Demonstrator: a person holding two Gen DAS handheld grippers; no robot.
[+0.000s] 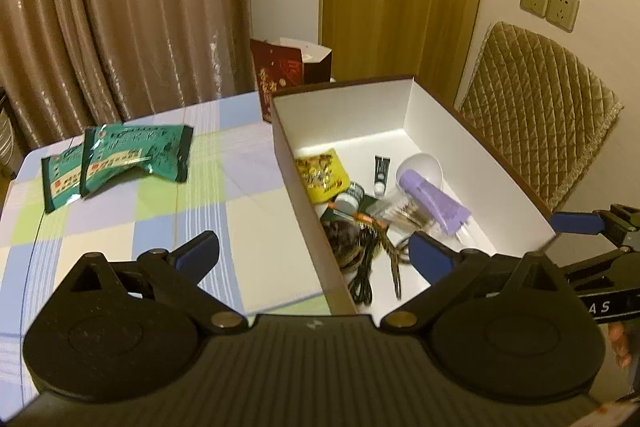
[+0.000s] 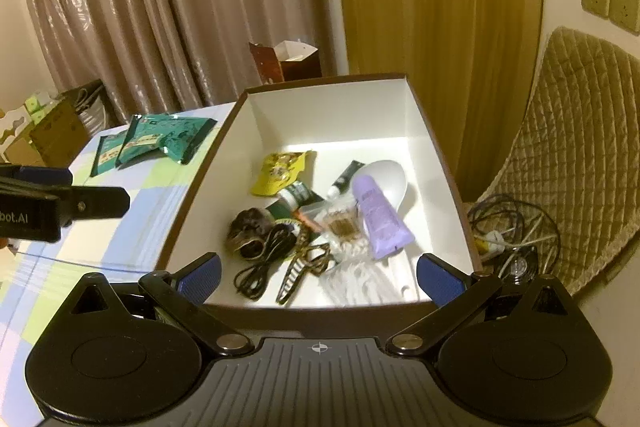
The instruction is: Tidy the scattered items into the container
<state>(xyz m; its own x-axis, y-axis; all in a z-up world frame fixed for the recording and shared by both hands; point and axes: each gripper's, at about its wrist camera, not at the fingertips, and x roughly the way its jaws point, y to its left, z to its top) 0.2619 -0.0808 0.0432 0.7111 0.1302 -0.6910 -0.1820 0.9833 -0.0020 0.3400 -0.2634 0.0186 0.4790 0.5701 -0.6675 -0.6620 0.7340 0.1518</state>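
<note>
Gaping wide and empty, both the left claw [image 1: 314,251] and right claw [image 2: 318,275] hover over the box [image 2: 424,115].

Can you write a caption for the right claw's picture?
Open right claw above a white cardboard box of clutter; two green snack packets wait on the checked tablecloth.

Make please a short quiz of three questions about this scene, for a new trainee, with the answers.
1. True or false: the green packets already lie inside the box.
2. Which item lies partly on the white spoon? A) purple tube B) yellow pouch C) black cable
3. Fill in: both claws, left claw and right claw, are ____ and hold nothing.

Key
1. False: they lie on the checked tablecloth, beside the box.
2. A, the purple tube.
3. open
</note>
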